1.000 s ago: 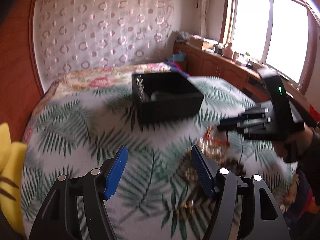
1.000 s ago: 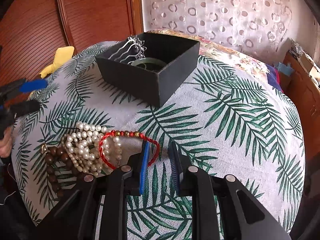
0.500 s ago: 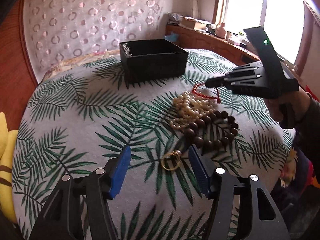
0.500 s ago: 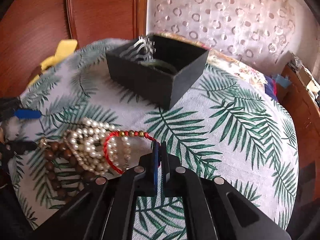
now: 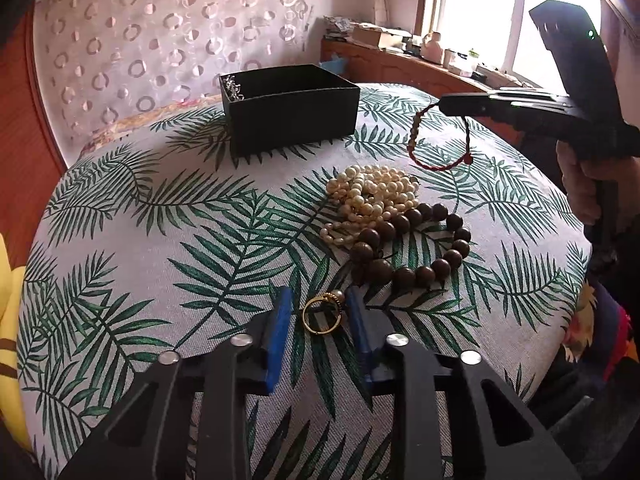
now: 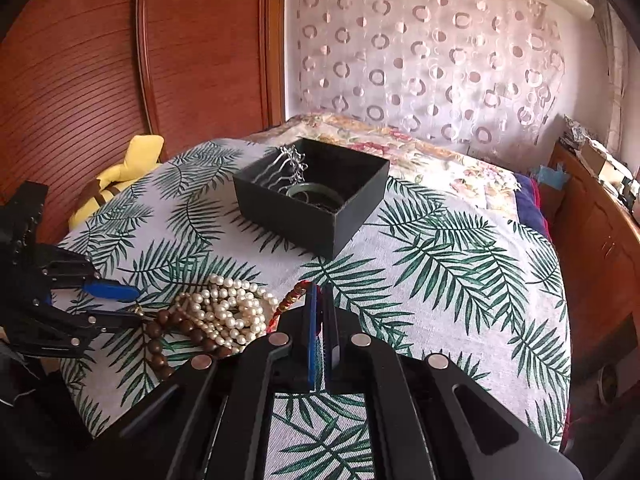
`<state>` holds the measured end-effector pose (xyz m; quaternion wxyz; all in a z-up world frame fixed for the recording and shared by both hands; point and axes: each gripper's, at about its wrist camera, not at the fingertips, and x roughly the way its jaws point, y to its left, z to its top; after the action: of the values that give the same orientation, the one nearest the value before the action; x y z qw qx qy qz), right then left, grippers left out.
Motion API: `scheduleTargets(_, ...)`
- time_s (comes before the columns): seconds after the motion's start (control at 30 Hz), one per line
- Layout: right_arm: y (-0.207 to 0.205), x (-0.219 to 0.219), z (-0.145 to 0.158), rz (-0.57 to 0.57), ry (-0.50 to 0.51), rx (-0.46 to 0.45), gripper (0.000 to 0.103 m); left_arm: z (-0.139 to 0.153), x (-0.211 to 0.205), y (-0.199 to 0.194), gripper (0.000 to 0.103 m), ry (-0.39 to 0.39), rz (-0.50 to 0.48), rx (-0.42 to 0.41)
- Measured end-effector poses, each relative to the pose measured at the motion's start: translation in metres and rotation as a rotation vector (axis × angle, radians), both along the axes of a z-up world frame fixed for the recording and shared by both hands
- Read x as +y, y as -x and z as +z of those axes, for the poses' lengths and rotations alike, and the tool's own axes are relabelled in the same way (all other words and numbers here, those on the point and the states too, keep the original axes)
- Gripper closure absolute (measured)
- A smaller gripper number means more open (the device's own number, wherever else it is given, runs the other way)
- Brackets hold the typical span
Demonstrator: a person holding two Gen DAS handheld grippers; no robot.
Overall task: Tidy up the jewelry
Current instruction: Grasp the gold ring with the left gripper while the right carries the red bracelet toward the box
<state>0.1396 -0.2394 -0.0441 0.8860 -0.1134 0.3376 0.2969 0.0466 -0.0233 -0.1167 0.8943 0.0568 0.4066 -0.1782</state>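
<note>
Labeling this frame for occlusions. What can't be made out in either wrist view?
- black box contents: left wrist view shows only its outer wall; right wrist view shows a silver comb and a green bangle, the rest shadowed.
- red bracelet: in the right wrist view, mostly hidden behind the right gripper.
- gold ring between the left gripper fingers: contact unclear; barely visible in the right wrist view.
</note>
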Motion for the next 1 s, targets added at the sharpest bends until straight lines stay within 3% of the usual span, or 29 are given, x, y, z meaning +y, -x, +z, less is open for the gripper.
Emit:
scheduleTargets(0.47,0.010,0.006,0.028,0.019,-0.027,-0.065,0.100,0.031,0.006,-0.011,0.085,0.040,0.043,-0.090)
scheduleTargets(1.0,-0.005,0.020,0.036,0.014,-0.019,-0.085,0.100,0.063,0.000,-0.043,0.085,0.036,0.047,-0.167)
